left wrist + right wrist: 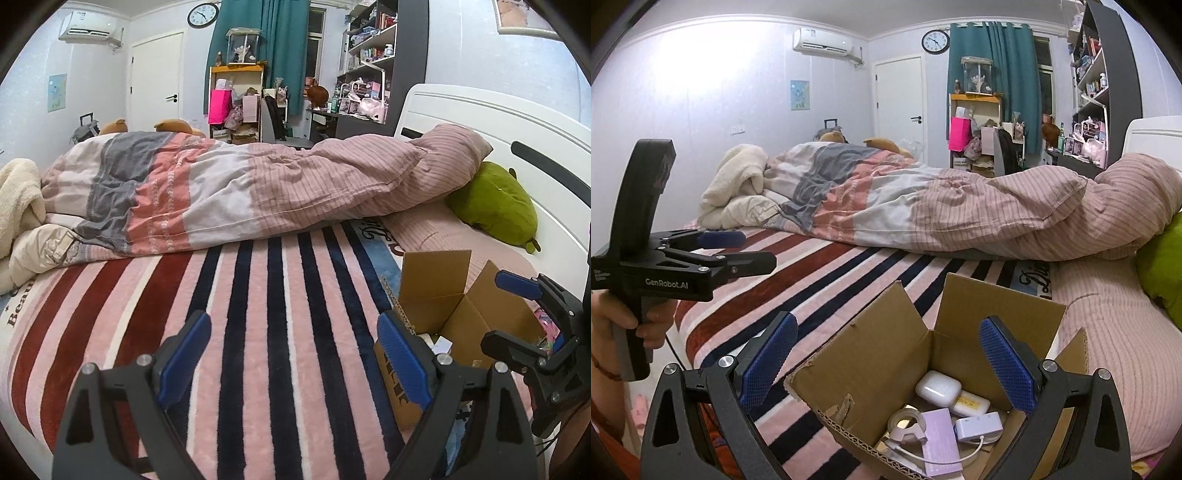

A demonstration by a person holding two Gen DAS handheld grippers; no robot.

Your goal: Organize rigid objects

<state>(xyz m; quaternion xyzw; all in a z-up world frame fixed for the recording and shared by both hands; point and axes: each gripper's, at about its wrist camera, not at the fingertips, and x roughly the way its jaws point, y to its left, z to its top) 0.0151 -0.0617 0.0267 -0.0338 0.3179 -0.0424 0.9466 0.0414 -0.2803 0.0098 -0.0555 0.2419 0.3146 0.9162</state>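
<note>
An open cardboard box (908, 332) stands on the striped bed; it also shows in the left wrist view (436, 291). Inside it lie a white earbud case (938, 388), a tape dispenser (907, 424), a lilac card box (940, 443), a white adapter with cable (979, 426) and a yellow-labelled white item (971, 404). My right gripper (886, 363) is open and empty, hovering just above the box. My left gripper (293, 363) is open and empty over the striped blanket, left of the box; in the right wrist view it (738, 247) is held level.
A rumpled pink and grey duvet (229, 192) lies across the bed behind. A green plush (495, 206) rests against the white headboard (498, 122) at right. A cream blanket (735, 184) is heaped at the far left. Shelves and a desk stand beyond the bed.
</note>
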